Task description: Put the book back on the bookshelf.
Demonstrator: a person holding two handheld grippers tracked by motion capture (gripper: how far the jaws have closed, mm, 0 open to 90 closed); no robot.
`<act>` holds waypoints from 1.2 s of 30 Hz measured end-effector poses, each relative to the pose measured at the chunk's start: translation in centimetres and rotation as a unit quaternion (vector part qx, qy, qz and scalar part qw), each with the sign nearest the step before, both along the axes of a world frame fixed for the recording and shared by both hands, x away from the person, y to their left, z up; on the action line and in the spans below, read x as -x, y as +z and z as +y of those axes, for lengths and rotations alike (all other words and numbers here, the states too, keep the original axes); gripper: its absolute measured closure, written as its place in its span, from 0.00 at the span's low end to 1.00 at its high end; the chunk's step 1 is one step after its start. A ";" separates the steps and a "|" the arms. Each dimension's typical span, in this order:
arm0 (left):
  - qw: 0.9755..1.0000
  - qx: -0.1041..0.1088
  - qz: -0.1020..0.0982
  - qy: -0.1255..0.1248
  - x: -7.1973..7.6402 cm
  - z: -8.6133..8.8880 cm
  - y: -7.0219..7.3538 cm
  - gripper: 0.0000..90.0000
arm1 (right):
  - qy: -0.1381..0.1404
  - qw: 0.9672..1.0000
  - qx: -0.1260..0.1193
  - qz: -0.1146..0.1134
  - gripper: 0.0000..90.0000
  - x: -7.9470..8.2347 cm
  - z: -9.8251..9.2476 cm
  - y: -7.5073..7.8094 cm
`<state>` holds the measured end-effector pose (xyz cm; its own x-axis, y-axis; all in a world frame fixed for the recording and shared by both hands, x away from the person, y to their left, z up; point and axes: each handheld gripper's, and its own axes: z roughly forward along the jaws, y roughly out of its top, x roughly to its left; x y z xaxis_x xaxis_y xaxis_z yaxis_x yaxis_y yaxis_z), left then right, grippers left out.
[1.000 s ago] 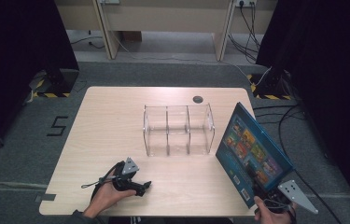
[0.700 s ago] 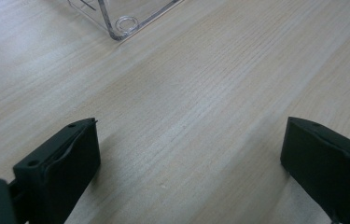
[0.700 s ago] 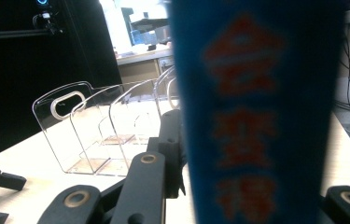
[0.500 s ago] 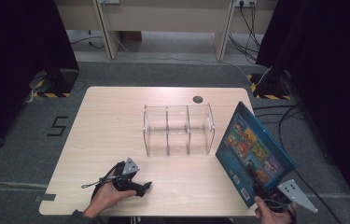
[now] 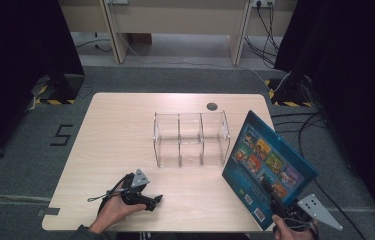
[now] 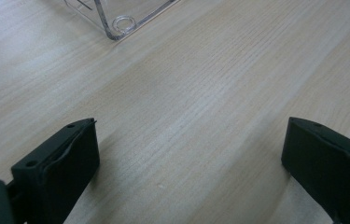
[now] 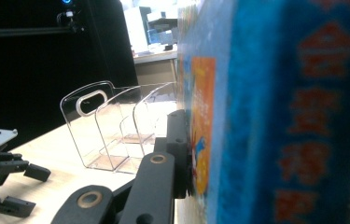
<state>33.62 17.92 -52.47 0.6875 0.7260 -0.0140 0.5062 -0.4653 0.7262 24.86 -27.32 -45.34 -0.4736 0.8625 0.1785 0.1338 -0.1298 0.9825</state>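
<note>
A blue picture book (image 5: pixel 270 167) stands tilted on edge over the table's front right corner. My right gripper (image 5: pixel 267 187) is shut on its lower part; its jaws have just been closing further with the book between them. In the right gripper view one black finger (image 7: pixel 178 149) presses on the book's cover (image 7: pixel 280 116). My left gripper (image 5: pixel 156 199) lies on the table at the front left, held by a hand. It is open, with bare wood between its jaws (image 6: pixel 191 163). A clear three-compartment rack (image 5: pixel 190 137) stands mid-table, left of the book.
The wooden table (image 5: pixel 120 130) has a round cable hole (image 5: pixel 212 106) near its far edge. A corner of the rack (image 6: pixel 116 21) lies ahead of my left gripper. Cables trail on the floor at the right. A "5" (image 5: pixel 61 135) marks the floor at the left.
</note>
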 end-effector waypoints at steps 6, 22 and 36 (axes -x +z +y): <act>1.000 0.000 0.001 -0.003 0.0 0.0 0.0 0.03 | 0.011 1.000 0.006 -0.007 0.92 0.4 0.5 0.5; 1.000 0.004 -0.003 0.005 0.0 0.1 -0.2 0.00 | 0.021 0.999 0.015 -0.022 0.92 0.2 2.1 1.9; 1.000 0.003 -0.003 -0.004 -0.1 0.2 -0.2 0.00 | 0.023 0.999 0.017 -0.026 0.92 -2.1 4.2 2.8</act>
